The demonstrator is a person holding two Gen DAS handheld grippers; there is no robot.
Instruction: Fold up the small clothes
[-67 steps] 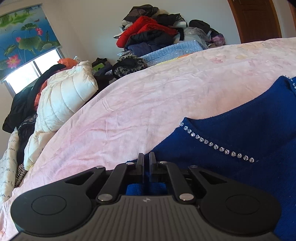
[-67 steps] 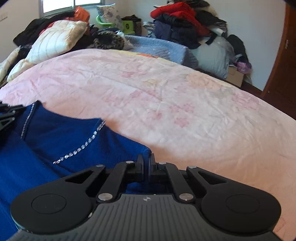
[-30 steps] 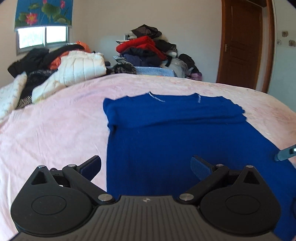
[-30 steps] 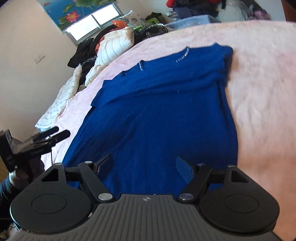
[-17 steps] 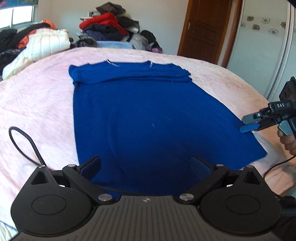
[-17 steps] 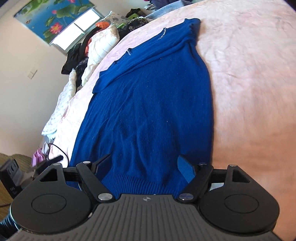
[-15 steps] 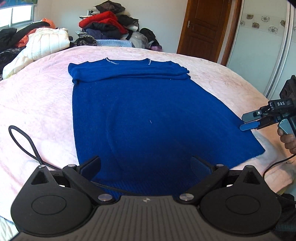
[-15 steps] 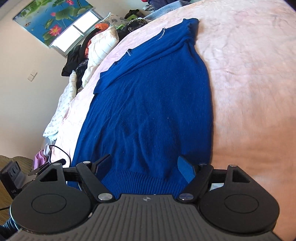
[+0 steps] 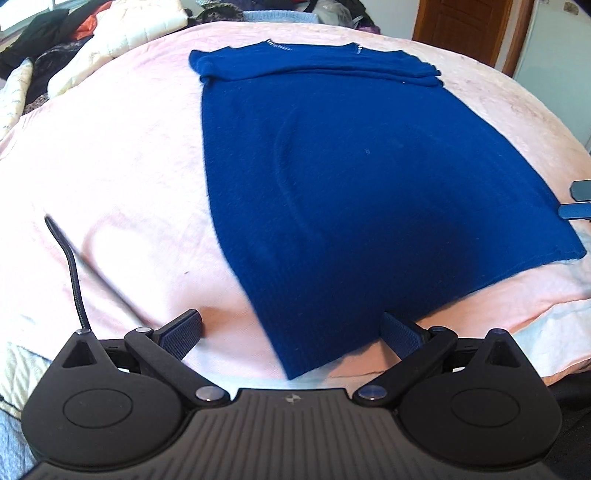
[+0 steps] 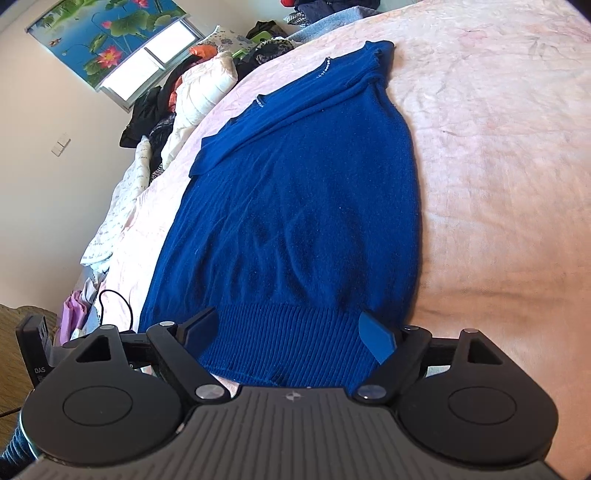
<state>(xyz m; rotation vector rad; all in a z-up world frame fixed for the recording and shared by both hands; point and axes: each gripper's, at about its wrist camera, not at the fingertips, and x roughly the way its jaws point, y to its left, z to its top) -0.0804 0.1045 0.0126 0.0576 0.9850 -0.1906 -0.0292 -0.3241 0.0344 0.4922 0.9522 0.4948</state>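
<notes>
A dark blue sweater (image 9: 351, 166) lies flat on the pink bedspread (image 9: 129, 147), its sleeves folded across the top by the beaded neckline. My left gripper (image 9: 291, 332) hangs open over the near left hem corner, which shows between its wide jaws. In the right wrist view the sweater (image 10: 303, 203) stretches away from my right gripper (image 10: 288, 332). That gripper's jaws are opening, and the ribbed hem lies between them with no pad pressing on it. The right gripper's tips (image 9: 579, 201) also show beside the sweater's right edge.
A black cable (image 9: 74, 266) lies on the bedspread left of the sweater. A white padded jacket (image 10: 199, 96) and piled clothes line the far side of the bed. The wooden door (image 9: 461, 29) stands behind. The bed's near edge drops off just below both grippers.
Both grippers let go of the neckline, opened and drew back to the hem. Over the last second they tilted further down over the near corners, and the right jaws widened slightly.
</notes>
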